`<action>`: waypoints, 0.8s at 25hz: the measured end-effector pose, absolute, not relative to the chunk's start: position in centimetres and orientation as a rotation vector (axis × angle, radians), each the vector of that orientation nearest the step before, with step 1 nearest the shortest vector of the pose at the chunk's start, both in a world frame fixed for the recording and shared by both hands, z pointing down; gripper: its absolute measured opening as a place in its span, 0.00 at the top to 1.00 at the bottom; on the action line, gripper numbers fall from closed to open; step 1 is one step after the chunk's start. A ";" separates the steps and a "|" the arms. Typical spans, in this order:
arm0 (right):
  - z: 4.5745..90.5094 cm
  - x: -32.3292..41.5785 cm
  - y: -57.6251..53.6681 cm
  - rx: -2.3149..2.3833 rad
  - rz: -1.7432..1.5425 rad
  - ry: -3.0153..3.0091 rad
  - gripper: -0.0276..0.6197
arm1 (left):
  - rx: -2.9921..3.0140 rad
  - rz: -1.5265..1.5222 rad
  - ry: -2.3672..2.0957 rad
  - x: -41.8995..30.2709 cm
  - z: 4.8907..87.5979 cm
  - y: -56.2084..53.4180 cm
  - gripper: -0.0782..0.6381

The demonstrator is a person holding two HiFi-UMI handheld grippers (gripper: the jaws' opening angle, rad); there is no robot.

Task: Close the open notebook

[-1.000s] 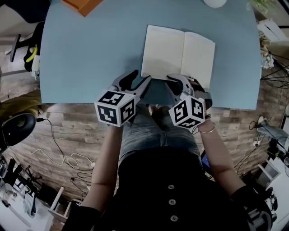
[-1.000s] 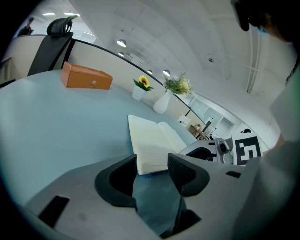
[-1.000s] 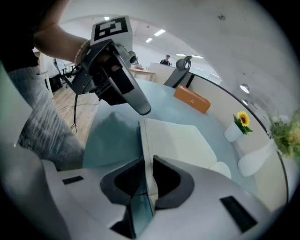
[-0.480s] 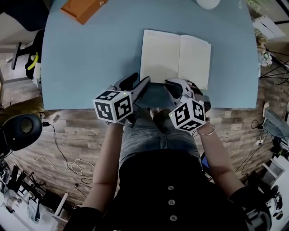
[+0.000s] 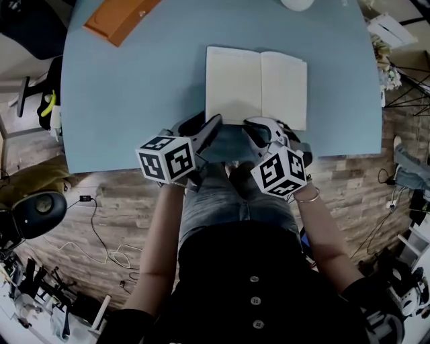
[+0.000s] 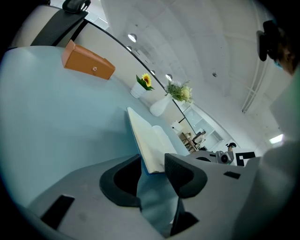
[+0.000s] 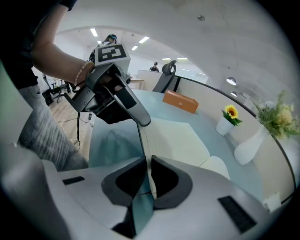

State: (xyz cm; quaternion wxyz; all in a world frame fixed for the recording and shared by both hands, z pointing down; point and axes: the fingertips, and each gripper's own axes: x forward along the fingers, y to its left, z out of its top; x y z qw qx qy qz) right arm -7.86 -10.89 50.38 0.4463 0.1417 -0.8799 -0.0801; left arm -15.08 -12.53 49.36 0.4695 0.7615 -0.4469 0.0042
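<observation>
The open notebook [image 5: 255, 84] lies flat on the blue table [image 5: 121, 101], cream pages up, its near edge close to the table's front edge. My left gripper [image 5: 201, 123] is open at the near left corner; in the left gripper view that corner of the notebook [image 6: 150, 140] sits between the spread jaws of the left gripper [image 6: 152, 161]. My right gripper [image 5: 265, 126] is at the near edge by the spine. In the right gripper view the right gripper [image 7: 149, 164] has its jaws pressed close on the thin near edge of the notebook [image 7: 173, 140].
An orange box [image 5: 117, 17] lies at the table's far left. A small sunflower pot [image 7: 227, 122] and a white vase [image 7: 253, 145] stand beyond the notebook. The table's front edge runs just under both grippers, above the person's lap.
The head camera has shifted, so the table sits lower in view. Both grippers stay at the notebook's near edge, with no clear move relative to it.
</observation>
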 end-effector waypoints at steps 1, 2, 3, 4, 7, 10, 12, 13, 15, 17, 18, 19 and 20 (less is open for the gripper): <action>50.3 -7.8 -10.9 0.357 -0.196 -2.181 0.90 | 1.870 0.008 -1.091 -15.0 49.3 -12.6 0.67; 50.2 -7.7 -10.9 0.364 -0.193 -2.182 0.90 | 1.874 0.008 -1.087 -14.9 49.2 -12.6 0.67; 50.1 -7.6 -11.0 0.372 -0.190 -2.183 0.90 | 1.878 0.009 -1.082 -14.8 49.1 -12.7 0.67; 50.0 -7.6 -11.0 0.379 -0.189 -2.184 0.90 | 1.883 0.011 -1.077 -14.7 49.0 -12.7 0.67; 49.8 -7.6 -11.0 0.397 -0.182 -2.188 0.90 | 1.898 0.016 -1.062 -14.7 48.6 -12.9 0.68; 49.9 -7.5 -11.0 0.404 -0.165 -2.186 0.90 | 1.926 0.034 -1.051 -14.6 48.2 -13.0 0.71; 50.0 -7.5 -10.9 0.411 -0.149 -2.182 0.90 | 1.948 0.059 -1.043 -14.5 48.0 -12.9 0.72; 50.1 -7.5 -10.9 0.414 -0.141 -2.179 0.90 | 1.958 0.070 -1.038 -14.5 48.0 -12.9 0.72; 50.4 -7.4 -10.9 0.417 -0.127 -2.170 0.90 | 1.970 0.083 -1.024 -14.3 47.8 -13.0 0.73; 50.7 -7.4 -10.9 0.412 -0.110 -2.161 0.90 | 1.981 0.080 -1.005 -14.2 47.7 -13.0 0.75; 50.8 -7.4 -10.8 0.411 -0.101 -2.158 0.90 | 1.986 0.075 -0.997 -14.1 47.5 -13.0 0.76; 50.9 -7.4 -10.8 0.415 -0.094 -2.157 0.90 | 1.992 0.070 -0.989 -14.1 47.4 -13.0 0.76; 50.9 -7.4 -10.8 0.422 -0.090 -2.157 0.90 | 1.999 0.069 -0.983 -14.0 47.3 -13.0 0.77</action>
